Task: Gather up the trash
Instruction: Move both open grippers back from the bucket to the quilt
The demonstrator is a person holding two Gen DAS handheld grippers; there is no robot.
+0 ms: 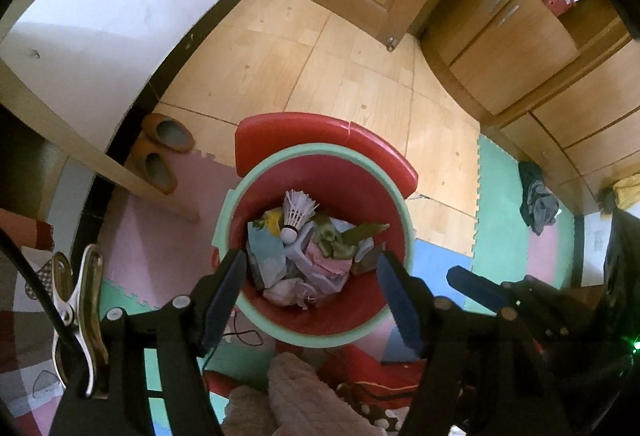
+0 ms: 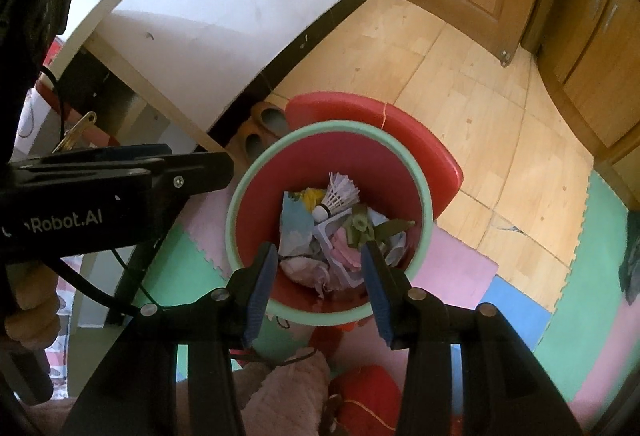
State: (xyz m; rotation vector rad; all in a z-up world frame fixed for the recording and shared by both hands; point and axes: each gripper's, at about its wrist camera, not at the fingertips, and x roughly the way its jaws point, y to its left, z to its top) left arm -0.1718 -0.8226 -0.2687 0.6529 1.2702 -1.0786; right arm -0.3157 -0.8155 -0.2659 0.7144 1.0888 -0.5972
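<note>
Trash (image 1: 308, 256), a heap of crumpled paper, wrappers and a white shuttlecock (image 1: 298, 214), lies inside the red bin (image 1: 320, 164) with the green rim, standing on the foam floor mats (image 1: 168, 236). We hold both claws above it, pointing steeply down: the left gripper (image 1: 312, 264) and the right gripper (image 2: 320, 260) each frame the heap, released, nothing between the fingers. We judge the drop step done; the next move calls for finding further litter, and none is plainly identifiable from here.
</note>
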